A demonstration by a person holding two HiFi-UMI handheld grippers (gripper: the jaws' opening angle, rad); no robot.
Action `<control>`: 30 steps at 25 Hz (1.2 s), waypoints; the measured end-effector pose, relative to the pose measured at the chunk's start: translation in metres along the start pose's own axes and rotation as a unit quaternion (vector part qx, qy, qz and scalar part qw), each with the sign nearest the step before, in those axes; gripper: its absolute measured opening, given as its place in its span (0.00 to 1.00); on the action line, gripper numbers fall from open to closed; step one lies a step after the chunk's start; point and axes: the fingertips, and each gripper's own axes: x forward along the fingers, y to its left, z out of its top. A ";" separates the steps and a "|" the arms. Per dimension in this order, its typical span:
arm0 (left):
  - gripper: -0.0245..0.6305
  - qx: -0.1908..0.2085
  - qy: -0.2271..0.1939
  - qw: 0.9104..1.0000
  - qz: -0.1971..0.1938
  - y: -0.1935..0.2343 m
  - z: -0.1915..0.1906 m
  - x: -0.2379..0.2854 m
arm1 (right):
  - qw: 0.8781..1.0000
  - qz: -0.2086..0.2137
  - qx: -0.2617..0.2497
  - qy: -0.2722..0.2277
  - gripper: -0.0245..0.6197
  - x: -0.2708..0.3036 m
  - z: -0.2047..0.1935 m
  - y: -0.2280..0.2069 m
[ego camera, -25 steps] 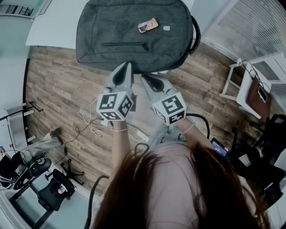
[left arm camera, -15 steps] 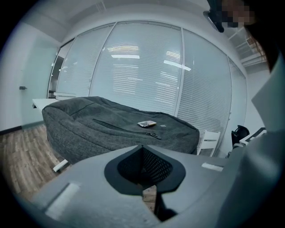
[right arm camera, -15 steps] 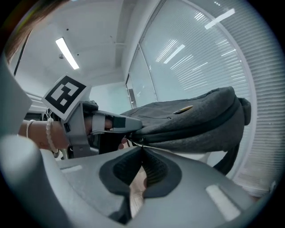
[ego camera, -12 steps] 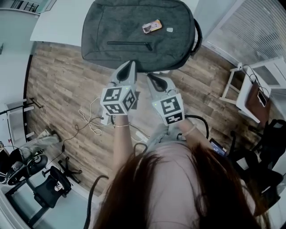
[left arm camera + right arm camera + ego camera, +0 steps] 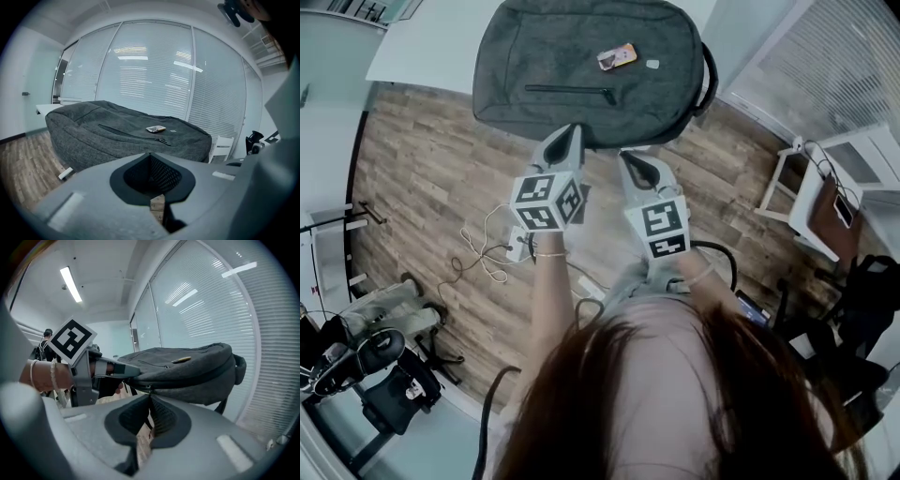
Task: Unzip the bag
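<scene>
A grey backpack lies flat on a white table, its front pocket zip closed and a small orange tag on top. Both grippers hover just short of the bag's near edge. My left gripper is shut with nothing in it, and it faces the bag and the front zip pull. My right gripper is beside it, also shut and empty. In the right gripper view the tip sits just below a zip pull on the bag's side seam, with the left gripper close by.
The white table stands over a wood floor. Loose cables lie on the floor at left, with an office chair base further left. A white stand is at the right. Blinds cover the windows behind the bag.
The right gripper has edged a little to the right and rolled slightly. The left gripper has held its place. Both stay shut, and the bag has not moved.
</scene>
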 end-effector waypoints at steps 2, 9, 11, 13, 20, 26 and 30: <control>0.05 0.001 0.002 1.000 0.001 0.000 0.000 0.000 | 1.000 -0.008 -0.001 0.001 0.05 -0.004 0.000 -0.005; 0.05 0.007 0.021 1.000 0.017 -0.002 -0.002 0.002 | 1.000 -0.017 -0.013 0.009 0.05 -0.013 -0.001 -0.017; 0.05 0.009 0.023 0.999 0.022 -0.003 -0.003 0.002 | 1.000 -0.020 -0.014 0.012 0.05 -0.015 -0.002 -0.020; 0.05 0.005 0.021 0.999 0.027 -0.002 -0.003 0.001 | 0.999 -0.026 -0.013 0.015 0.05 -0.016 -0.001 -0.022; 0.05 0.002 0.017 0.999 0.036 -0.001 -0.004 -0.002 | 0.999 -0.042 -0.024 0.020 0.05 -0.024 0.001 -0.031; 0.05 -0.009 0.007 0.999 0.044 -0.001 -0.005 -0.004 | 0.998 -0.045 -0.047 0.025 0.05 -0.027 0.001 -0.035; 0.05 -0.011 0.007 0.999 0.047 -0.001 -0.005 -0.002 | 0.997 -0.050 -0.055 0.029 0.05 -0.029 0.002 -0.041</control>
